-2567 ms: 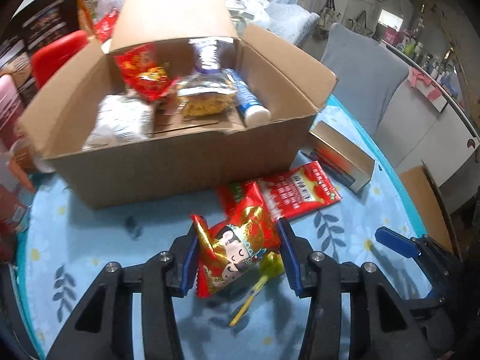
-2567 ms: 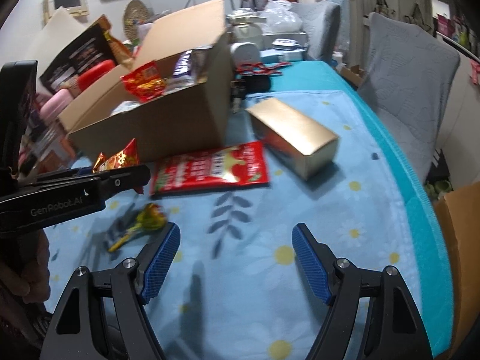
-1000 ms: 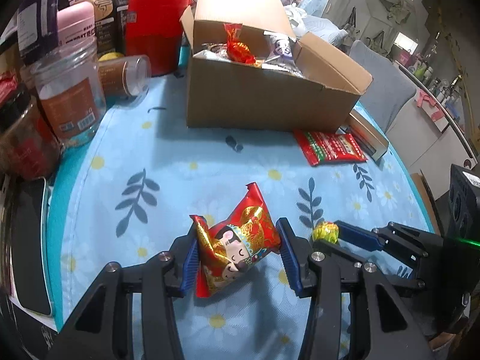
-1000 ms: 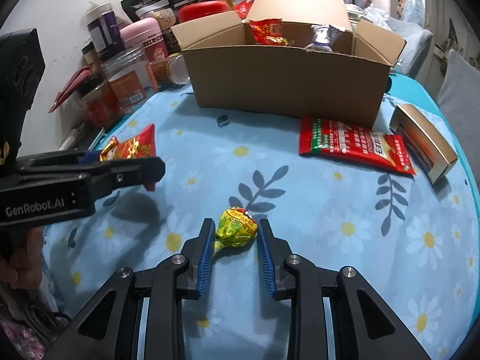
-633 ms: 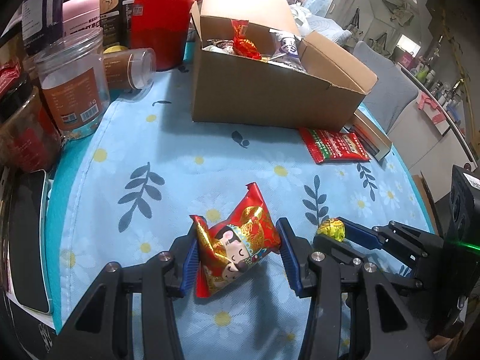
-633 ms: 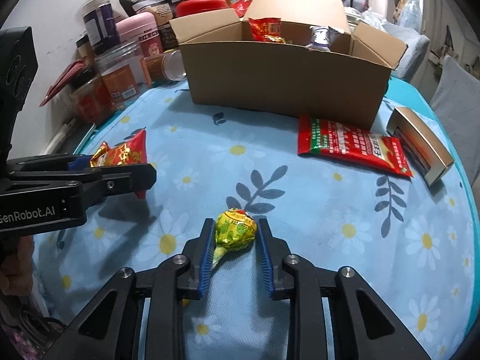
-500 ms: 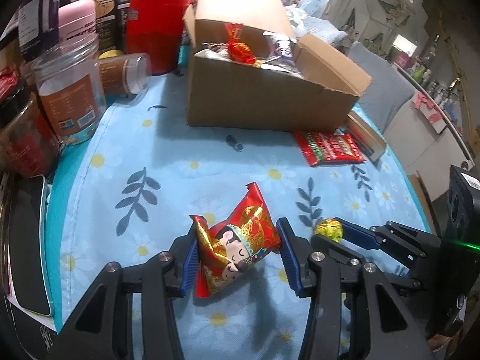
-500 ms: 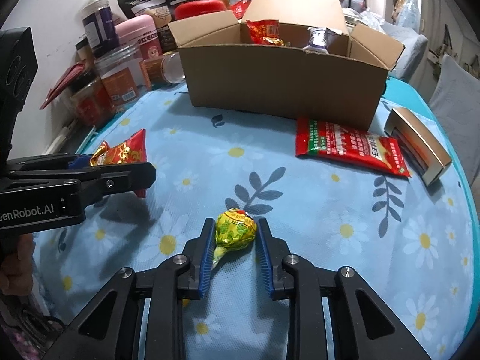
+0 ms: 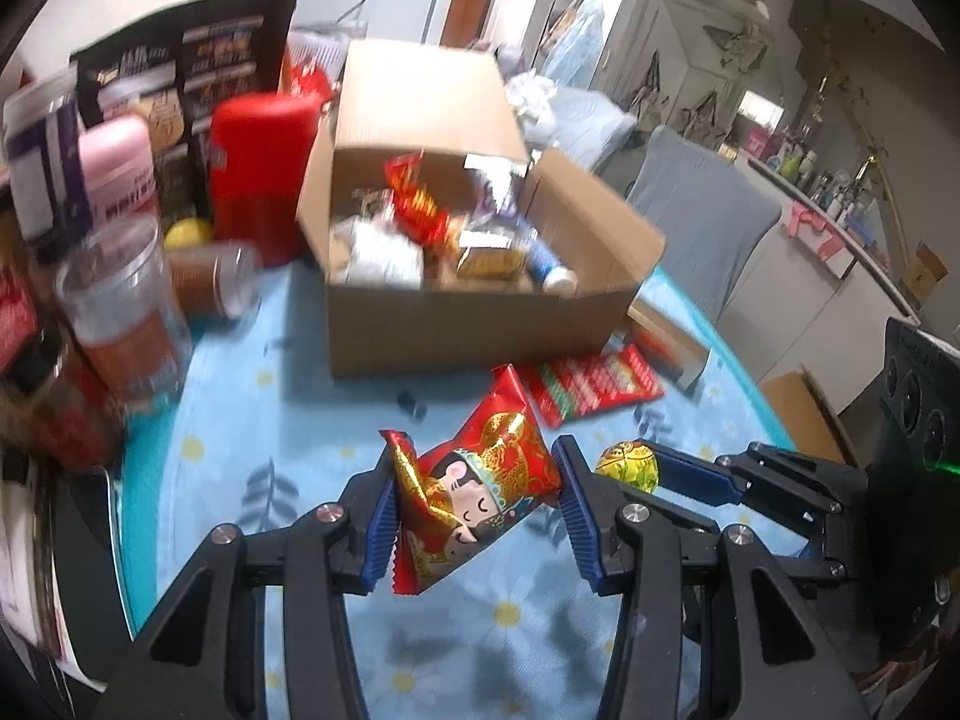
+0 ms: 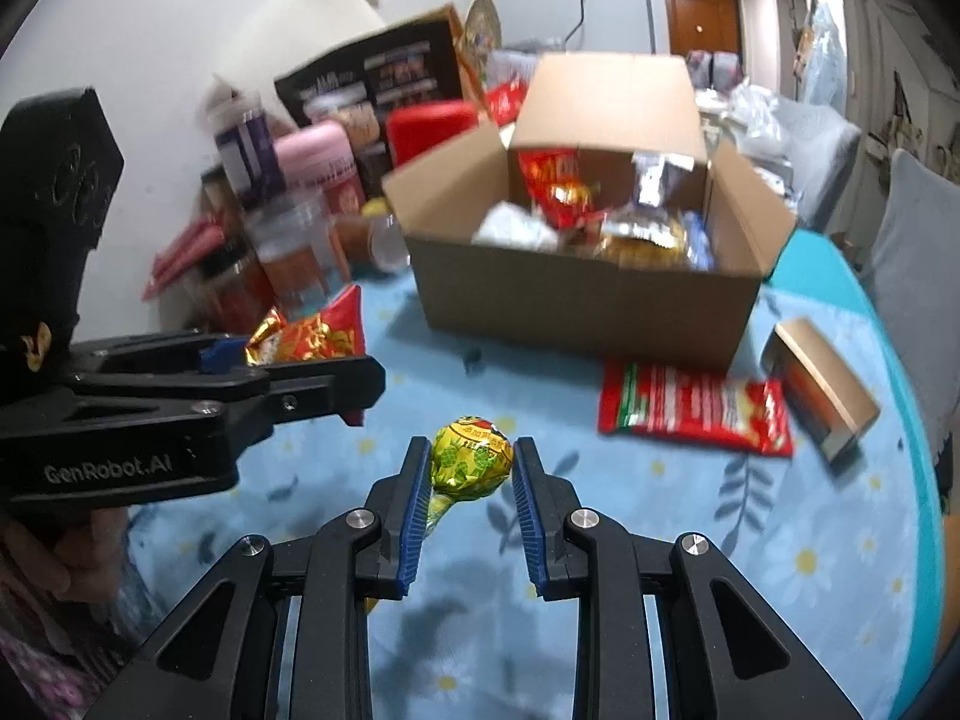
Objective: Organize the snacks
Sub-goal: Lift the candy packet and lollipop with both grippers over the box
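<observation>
My left gripper (image 9: 477, 495) is shut on a red and gold snack packet (image 9: 480, 486) with a cartoon face, held above the tablecloth. To its right the yellow lollipop (image 9: 627, 468) shows in the right gripper's blue pads. In the right wrist view my right gripper (image 10: 472, 468) is shut on that yellow-wrapped lollipop (image 10: 471, 459), its stick hanging down. The left gripper with the snack packet (image 10: 312, 336) is at the left. An open cardboard box (image 10: 576, 306) with several snacks inside stands ahead of both; the box (image 9: 474, 330) is also ahead in the left wrist view.
A flat red packet (image 10: 690, 414) and a gold box (image 10: 822, 390) lie on the blue flowered tablecloth (image 10: 780, 570) right of the cardboard box. Jars, a red tin (image 9: 258, 168) and a pink canister (image 9: 120, 168) crowd the left. A grey chair (image 9: 696, 222) stands beyond the table.
Both grippers have risen from the tablecloth with their snacks. The view now looks down into the cardboard box, which appears nearer. The grips are unchanged.
</observation>
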A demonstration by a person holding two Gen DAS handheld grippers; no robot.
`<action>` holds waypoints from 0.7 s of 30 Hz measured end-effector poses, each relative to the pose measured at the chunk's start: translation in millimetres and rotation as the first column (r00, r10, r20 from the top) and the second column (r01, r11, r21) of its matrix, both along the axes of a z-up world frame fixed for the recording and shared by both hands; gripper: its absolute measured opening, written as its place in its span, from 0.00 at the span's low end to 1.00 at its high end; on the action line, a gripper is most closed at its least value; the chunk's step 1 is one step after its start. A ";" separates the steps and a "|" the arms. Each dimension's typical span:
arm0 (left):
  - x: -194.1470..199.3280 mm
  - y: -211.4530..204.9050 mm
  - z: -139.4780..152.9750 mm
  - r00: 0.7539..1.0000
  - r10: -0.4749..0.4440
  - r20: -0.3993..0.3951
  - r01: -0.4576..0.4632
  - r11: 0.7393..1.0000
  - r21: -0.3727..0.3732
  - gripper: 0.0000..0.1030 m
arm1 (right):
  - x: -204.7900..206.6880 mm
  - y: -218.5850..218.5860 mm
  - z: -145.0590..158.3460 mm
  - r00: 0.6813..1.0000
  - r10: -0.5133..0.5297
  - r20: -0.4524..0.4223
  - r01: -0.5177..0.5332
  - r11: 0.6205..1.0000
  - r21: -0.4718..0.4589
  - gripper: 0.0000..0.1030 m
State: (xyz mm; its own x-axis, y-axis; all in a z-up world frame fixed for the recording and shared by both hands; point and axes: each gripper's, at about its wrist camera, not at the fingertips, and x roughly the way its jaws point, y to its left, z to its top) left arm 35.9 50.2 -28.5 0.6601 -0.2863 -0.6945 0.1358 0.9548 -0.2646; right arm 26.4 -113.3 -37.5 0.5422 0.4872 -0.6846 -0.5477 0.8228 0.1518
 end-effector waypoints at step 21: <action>61.0 -8.2 102.0 0.959 0.007 0.283 -0.019 0.999 0.038 0.46 | 71.5 1.6 95.2 0.974 0.007 0.226 -0.019 0.999 0.050 0.26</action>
State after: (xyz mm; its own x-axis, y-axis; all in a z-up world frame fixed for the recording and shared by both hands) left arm 96.8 42.0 73.5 0.8345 -0.2519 -0.4900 0.1867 0.9660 -0.1786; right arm 97.9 -111.8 57.7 0.6735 0.5266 -0.5187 -0.5830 0.8099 0.0651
